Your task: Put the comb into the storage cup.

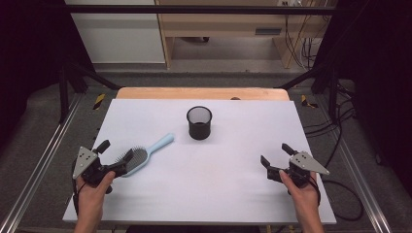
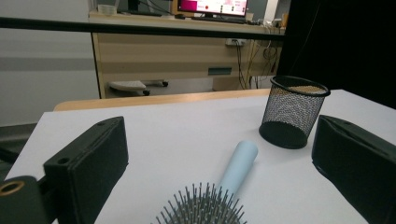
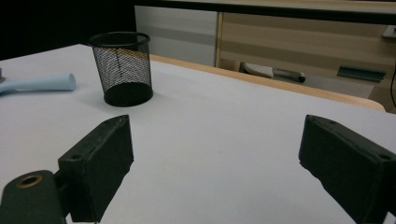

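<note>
With the left gripper wide open around the bristle head of the hairbrush, seemingly not yet touching, closing on the springy bristles could let it slip before reaching the mesh cup

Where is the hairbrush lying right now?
In the high view the hairbrush lies on the left part of the white table, its bristled head between the open jaws of the left gripper and its pale blue handle pointing toward the black mesh cup.
</note>
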### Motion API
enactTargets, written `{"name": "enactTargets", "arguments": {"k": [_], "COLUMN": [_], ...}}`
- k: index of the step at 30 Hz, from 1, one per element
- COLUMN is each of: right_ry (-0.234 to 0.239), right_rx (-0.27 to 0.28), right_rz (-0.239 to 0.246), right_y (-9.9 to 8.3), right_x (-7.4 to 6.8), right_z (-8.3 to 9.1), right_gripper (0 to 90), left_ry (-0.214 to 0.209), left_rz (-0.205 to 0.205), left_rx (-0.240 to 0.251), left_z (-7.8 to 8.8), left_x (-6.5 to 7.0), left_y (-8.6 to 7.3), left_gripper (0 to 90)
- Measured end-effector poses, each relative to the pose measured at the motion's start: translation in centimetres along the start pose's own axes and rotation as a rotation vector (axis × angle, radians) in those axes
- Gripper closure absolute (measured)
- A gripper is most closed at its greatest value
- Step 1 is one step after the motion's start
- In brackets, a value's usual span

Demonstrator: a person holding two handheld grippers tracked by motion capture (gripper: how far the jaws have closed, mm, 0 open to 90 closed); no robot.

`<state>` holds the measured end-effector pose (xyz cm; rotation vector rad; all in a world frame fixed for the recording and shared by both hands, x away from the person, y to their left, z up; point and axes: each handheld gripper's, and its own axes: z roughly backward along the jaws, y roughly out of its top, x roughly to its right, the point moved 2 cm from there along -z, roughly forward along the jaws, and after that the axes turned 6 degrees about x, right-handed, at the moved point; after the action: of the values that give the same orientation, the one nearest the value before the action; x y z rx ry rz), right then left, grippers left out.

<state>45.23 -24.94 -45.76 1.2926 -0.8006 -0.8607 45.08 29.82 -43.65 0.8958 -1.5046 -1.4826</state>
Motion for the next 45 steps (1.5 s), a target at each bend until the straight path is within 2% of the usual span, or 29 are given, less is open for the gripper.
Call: {"name": "enactTargets", "arguments": {"k": [9,13,15,16,19,20,23,25,27,29,30,31,35,37,38,39,40,41,42,45], "right_ry": [-0.016,-0.019,-0.016,-0.016,-0.016,-0.013,-0.009,-0.005,0.002,0.009,0.011,0.012,0.014,0.013,0.011,0.011,0.008,0.008,0.004,0.004], "right_rx": [-0.029,-0.042,-0.042,-0.038,-0.037,-0.029,-0.021,-0.017,-0.014,-0.014,-0.016,-0.018,-0.016,-0.015,-0.015,-0.015,-0.015,-0.015,-0.015,-0.013], "right_rz": [-0.005,0.005,0.007,0.004,-0.001,-0.006,-0.014,-0.016,-0.013,-0.008,-0.002,0.0,0.003,0.003,0.004,0.004,0.001,0.001,-0.002,-0.004], "right_y": [-0.2,-0.4,-0.3,-0.3,-0.4,-0.3,-0.2,-0.2,-0.1,0.0,0.0,0.0,0.0,0.0,0.0,0.0,0.0,0.0,0.0,0.0], "right_x": [0.0,-0.2,-0.2,-0.2,-0.2,-0.1,-0.2,-0.3,-0.5,-0.7,-0.7,-0.8,-0.9,-0.9,-0.9,-0.9,-0.9,-0.9,-0.8,-0.8], "right_z": [0.0,0.0,0.0,-0.1,-0.1,-0.1,-0.1,-0.1,-0.2,-0.2,-0.3,-0.3,-0.3,-0.2,-0.2,-0.2,-0.1,-0.1,0.0,0.0], "right_gripper": [10.1,10.1,10.1,10.1,9.6,9.5,9.2,9.1,9.1,9.1,9.1,9.1,9.1,9.1,9.1,9.1,9.1,9.1,9.1,9.2], "left_ry": [0.047,0.027,0.025,0.013,0.009,0.007,0.003,-0.006,-0.007,-0.018,-0.018,-0.038,-0.05,-0.068,-0.083,-0.083,-0.094,-0.103,-0.118,-0.127], "left_rz": [0.001,0.005,-0.002,-0.009,-0.005,-0.008,-0.022,-0.027,-0.057,-0.088,-0.088,-0.123,-0.172,-0.217,-0.275,-0.275,-0.303,-0.296,-0.308,-0.324], "left_rx": [-0.081,-0.103,-0.109,-0.117,-0.124,-0.124,-0.138,-0.167,-0.172,-0.186,-0.186,-0.211,-0.243,-0.262,-0.284,-0.284,-0.287,-0.303,-0.318,-0.336], "left_z": [-0.2,-0.4,-0.5,-0.8,-1.1,-1.6,-2.2,-3.4,-4.2,-5.2,-5.2,-6.3,-7.9,-8.9,-9.9,-9.9,-10.4,-10.7,-11.5,-12.3], "left_x": [0.0,0.6,0.9,1.5,2.0,2.5,2.9,3.3,3.5,3.7,3.7,4.0,4.4,4.7,5.1,5.1,5.2,5.5,5.8,6.1], "left_y": [-0.5,-0.4,-0.3,0.0,0.3,0.5,0.7,0.9,1.2,1.5,1.5,1.8,2.1,2.1,2.1,2.1,2.1,2.0,1.9,1.8], "left_gripper": [11.3,16.6,22.8,24.4,27.5,29.8,34.4,39.5,49.9,56.3,62.2,66.0,72.4,78.5,80.2,82.2,83.2,83.2,84.7,88.5]}}
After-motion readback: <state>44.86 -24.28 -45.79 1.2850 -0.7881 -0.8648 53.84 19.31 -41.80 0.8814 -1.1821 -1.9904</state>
